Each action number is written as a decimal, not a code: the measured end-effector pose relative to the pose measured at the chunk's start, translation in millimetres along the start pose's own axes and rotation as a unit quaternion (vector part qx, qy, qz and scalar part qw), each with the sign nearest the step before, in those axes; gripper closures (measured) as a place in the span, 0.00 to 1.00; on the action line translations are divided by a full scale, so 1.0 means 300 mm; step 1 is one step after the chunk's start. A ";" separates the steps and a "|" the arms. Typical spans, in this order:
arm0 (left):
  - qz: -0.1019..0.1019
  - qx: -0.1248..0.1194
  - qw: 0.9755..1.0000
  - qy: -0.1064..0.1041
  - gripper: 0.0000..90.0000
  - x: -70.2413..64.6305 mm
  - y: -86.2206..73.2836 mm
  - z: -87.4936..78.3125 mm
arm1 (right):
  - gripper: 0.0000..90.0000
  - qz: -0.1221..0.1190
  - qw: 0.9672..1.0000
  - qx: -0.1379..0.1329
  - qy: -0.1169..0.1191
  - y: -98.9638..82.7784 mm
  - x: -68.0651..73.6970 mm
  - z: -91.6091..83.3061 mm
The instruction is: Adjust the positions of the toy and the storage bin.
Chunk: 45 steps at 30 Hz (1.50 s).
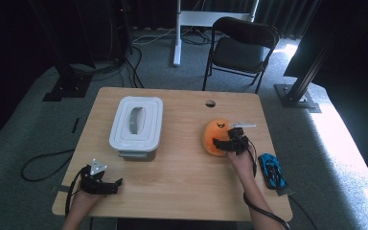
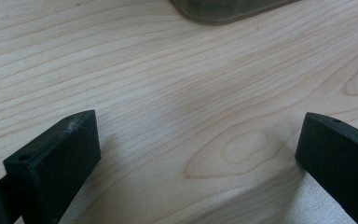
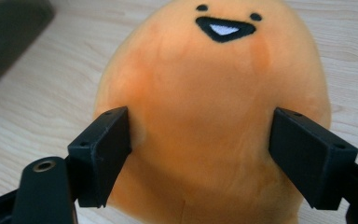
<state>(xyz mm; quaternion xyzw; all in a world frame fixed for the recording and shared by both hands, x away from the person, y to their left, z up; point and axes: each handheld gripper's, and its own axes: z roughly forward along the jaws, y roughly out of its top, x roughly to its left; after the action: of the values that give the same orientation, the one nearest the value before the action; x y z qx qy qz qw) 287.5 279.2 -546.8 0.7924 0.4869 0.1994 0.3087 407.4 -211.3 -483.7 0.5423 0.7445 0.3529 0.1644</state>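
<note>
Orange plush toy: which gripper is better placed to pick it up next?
Right. The right gripper already straddles the orange plush toy, its jaws apart on either side of its body. The left gripper sits at the table's near left corner, open over bare wood.

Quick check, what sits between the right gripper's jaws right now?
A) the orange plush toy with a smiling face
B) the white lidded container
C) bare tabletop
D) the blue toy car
A: in the right gripper view the orange plush toy fills the gap between the right gripper jaws, while the blue toy car and white lidded container lie apart in the high view.
</note>
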 end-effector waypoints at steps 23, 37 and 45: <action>0.001 0.000 1.000 -0.001 0.00 -0.002 0.003 0.003 | 0.84 -0.034 0.998 -0.047 -0.039 0.028 -0.040 -0.041; 0.000 0.000 1.000 0.000 0.00 -0.003 0.001 0.001 | 0.83 -0.070 0.992 -0.050 -0.095 0.149 -0.200 -0.082; -0.004 0.000 1.000 0.003 0.00 -0.005 0.000 -0.001 | 0.74 -0.064 0.993 0.008 -0.101 0.102 -0.267 0.000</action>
<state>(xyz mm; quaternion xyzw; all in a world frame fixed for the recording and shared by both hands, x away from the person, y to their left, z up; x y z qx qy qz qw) 286.6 278.0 -546.7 0.7900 0.4911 0.2006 0.3075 457.1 -280.2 -473.2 0.5280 0.7601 0.2790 0.2560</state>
